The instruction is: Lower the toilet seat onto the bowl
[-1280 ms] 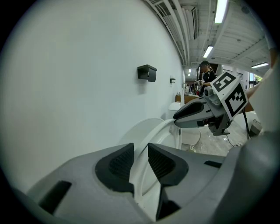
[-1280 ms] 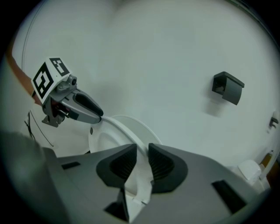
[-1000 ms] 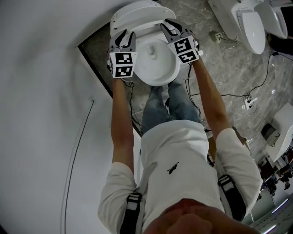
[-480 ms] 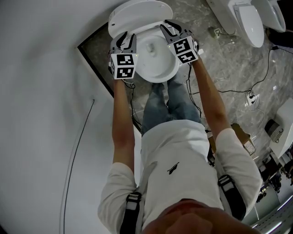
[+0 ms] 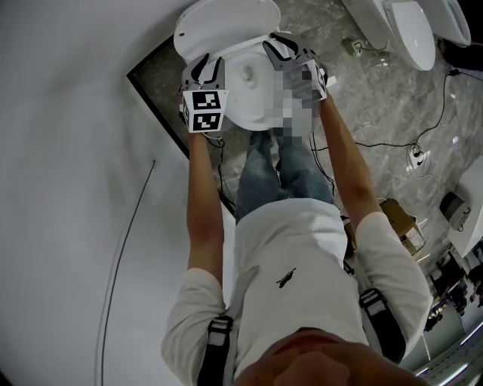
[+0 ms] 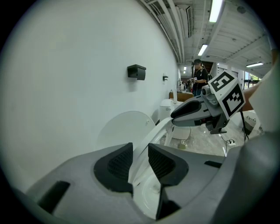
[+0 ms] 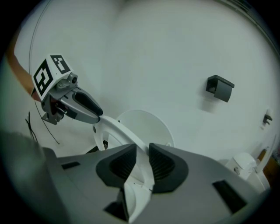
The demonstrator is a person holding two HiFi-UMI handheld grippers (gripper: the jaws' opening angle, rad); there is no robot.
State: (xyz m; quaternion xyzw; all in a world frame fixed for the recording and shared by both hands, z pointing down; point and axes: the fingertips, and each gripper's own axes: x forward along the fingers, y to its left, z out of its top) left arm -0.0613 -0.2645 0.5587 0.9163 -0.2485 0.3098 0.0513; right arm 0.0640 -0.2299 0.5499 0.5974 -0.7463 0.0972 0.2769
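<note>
Head view, toilet bowl (image 5: pixel 255 105): far centre, against the white wall.
Head view, lid (image 5: pixel 226 19): upright at the bowl's far side.
Head view, left gripper (image 5: pixel 208 65): at the bowl's left side.
Head view, right gripper (image 5: pixel 282 45): at the bowl's right side, marker cube blurred over.
Left gripper view, jaws: closed on the toilet seat (image 6: pixel 149 133), white rim pinched between the black pads.
Left gripper view, seat: tilted up off the bowl, nearer than the lid, arcing right to the other gripper.
Left gripper view, black box (image 6: pixel 137 71): on the wall above the lid.
Right gripper view, jaws: clamped on the seat's right rim, pads touching it.
Right gripper view, seat: curving left to the left gripper, lid behind.
</note>
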